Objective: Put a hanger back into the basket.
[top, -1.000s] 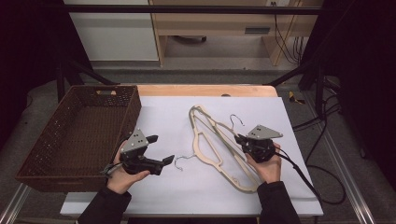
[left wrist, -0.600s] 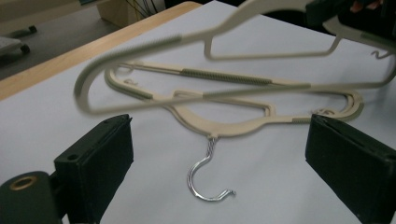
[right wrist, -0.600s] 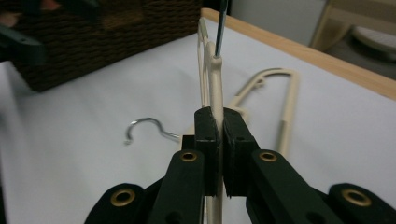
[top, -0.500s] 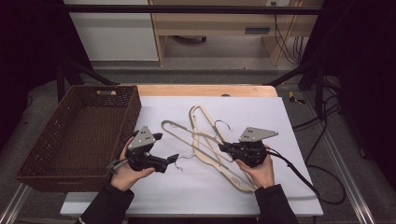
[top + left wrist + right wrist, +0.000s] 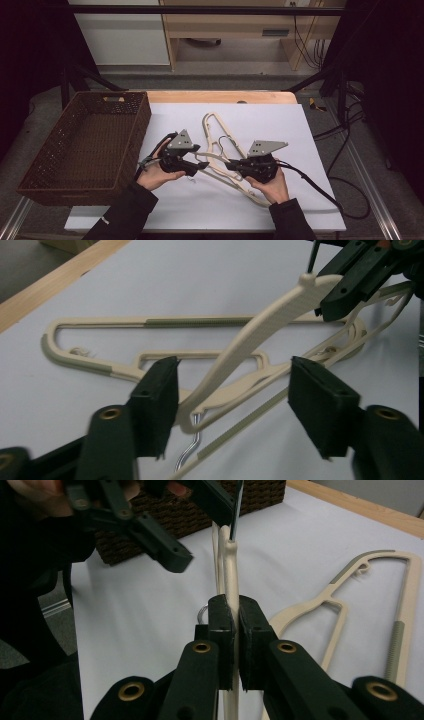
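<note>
A cream plastic hanger (image 5: 220, 167) is raised off the white sheet near the middle of the desk (image 5: 310, 130), at about 6 o'clock from a second cream hanger (image 5: 215, 125) that lies flat on the sheet; in the high view a third cream piece runs on toward 5 o'clock under the right hand. The right hand-held gripper (image 5: 234, 612), at 3 o'clock from the raised hanger, has its jaws pressed tight on one arm of it, the pads meeting the plastic on both sides. The left hand-held gripper (image 5: 235, 400), at 9 o'clock, has just been closing: its jaws stand about half apart with the other end of the raised hanger between them, the left pad just beside the plastic, the right pad well clear of it. A metal hook (image 5: 192, 445) hangs below that end. A brown woven basket (image 5: 40, 170) stands at the desk's 9 o'clock edge.
</note>
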A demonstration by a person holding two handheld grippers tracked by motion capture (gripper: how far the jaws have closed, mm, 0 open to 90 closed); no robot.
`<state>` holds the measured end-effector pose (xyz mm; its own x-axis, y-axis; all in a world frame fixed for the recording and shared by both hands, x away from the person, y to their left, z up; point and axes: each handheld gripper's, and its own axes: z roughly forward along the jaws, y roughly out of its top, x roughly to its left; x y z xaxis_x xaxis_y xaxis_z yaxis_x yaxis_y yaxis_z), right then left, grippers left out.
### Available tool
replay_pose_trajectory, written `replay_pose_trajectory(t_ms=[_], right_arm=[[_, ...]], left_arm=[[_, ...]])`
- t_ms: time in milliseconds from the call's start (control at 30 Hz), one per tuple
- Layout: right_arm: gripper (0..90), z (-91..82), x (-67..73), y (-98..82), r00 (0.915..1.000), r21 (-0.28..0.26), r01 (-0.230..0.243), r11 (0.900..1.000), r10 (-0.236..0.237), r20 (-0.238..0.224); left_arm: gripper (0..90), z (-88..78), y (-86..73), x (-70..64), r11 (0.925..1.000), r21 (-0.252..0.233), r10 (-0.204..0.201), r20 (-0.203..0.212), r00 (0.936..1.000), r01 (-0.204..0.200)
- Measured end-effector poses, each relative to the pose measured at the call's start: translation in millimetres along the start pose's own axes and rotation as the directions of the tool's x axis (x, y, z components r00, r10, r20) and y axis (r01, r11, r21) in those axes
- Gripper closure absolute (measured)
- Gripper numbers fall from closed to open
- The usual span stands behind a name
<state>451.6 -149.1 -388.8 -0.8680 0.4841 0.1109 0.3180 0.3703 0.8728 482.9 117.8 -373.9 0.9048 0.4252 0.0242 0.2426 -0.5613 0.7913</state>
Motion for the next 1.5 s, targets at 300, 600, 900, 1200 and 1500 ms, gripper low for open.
replay_pose_trajectory(t_ms=[300, 600, 900, 1200, 1500], right_arm=[[86.7, 1.9, 2.0, 0.1, 0.9996, 0.011, 0.015, 1.000, -0.015, -0.026], [86.0, 3.5, 2.1, -0.8, 0.9987, 0.038, 0.033, 0.999, -0.031, -0.039], [74.1, -1.1, 2.8, 1.5, 0.9967, 0.009, 0.061, 0.998, -0.061, 0.053], [54.2, -2.9, 4.8, 2.4, 0.9942, -0.059, 0.078, 0.995, -0.073, 0.078], [32.6, -29.3, 5.3, 2.9, 0.9843, -0.152, 0.079, 0.985, -0.053, 0.168]], left_arm=[[61.9, 8.8, 5.6, -1.7, 0.9938, 0.059, 0.094, 0.016, 0.9954, -0.095], [68.4, 10.9, 3.5, -4.6, 0.9787, 0.130, 0.157, 0.028, 0.9873, -0.159], [78.7, 5.4, 3.5, -16.6, 0.9766, 0.134, 0.164, 0.041, 0.9855, -0.168], [86.3, -1.2, -0.4, -27.4, 0.9852, 0.098, 0.131, 0.098, 0.9866, -0.141], [86.4, -16.3, 0.4, -30.3, 0.9986, 0.045, 0.026, -0.005, 0.9996, -0.026]])
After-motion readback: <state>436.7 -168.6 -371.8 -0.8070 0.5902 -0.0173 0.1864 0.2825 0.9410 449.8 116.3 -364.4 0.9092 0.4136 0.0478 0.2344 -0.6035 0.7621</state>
